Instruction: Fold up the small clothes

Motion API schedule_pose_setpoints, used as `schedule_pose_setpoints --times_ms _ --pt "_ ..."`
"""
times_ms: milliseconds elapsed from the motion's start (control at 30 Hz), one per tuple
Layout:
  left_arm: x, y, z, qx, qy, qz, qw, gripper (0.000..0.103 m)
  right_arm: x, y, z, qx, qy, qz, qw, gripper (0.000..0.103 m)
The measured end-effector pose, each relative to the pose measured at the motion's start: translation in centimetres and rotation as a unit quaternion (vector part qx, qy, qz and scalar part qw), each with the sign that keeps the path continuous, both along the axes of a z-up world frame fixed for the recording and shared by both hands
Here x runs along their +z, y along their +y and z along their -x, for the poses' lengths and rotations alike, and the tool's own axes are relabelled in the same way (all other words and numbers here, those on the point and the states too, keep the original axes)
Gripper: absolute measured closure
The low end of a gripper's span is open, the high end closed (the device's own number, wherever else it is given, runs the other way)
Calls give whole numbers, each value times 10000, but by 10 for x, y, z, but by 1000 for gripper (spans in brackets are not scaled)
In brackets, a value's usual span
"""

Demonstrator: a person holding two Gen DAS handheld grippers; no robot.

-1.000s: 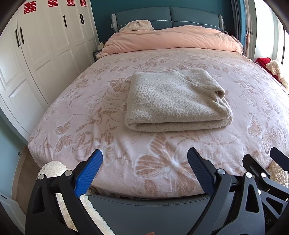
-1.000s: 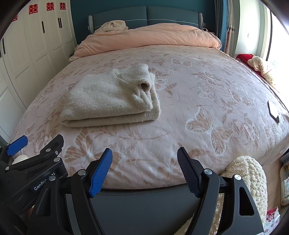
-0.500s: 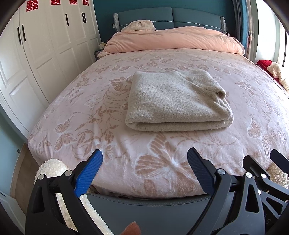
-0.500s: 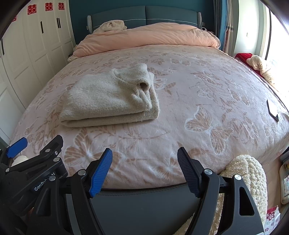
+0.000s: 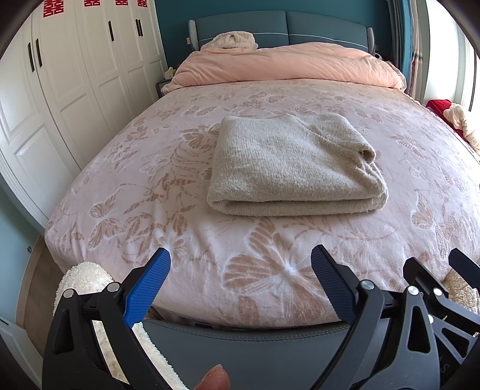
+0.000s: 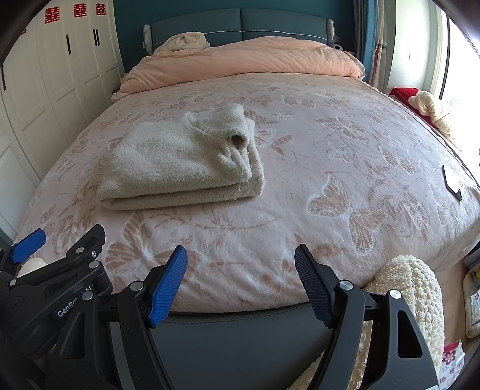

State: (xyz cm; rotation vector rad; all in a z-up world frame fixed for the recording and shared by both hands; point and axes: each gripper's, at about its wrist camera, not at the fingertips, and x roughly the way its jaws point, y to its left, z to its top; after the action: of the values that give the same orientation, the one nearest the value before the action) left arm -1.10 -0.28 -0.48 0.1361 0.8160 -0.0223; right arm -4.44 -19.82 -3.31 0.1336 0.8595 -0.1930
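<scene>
Beige fleecy garment (image 5: 292,168) lies folded mid-bed (image 5: 120,186), well ahead of left gripper (image 5: 240,285) and right gripper (image 6: 241,280), jaws apart, empty. Probably soft, light, floppy; pinch stacked edges at corners.

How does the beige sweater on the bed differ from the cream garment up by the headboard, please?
The beige sweater lies folded flat mid-bed on the butterfly blanket; the cream garment sits bunched and unfolded against the headboard. The sweater looks darker. Both look fuzzy.
</scene>
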Motion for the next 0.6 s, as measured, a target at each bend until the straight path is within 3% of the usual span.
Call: schedule_pose_setpoints --times_ms 600 --pt "-2 -2 0 12 0 -67 10000 11 0 4 0 -52 13 35 10000 31"
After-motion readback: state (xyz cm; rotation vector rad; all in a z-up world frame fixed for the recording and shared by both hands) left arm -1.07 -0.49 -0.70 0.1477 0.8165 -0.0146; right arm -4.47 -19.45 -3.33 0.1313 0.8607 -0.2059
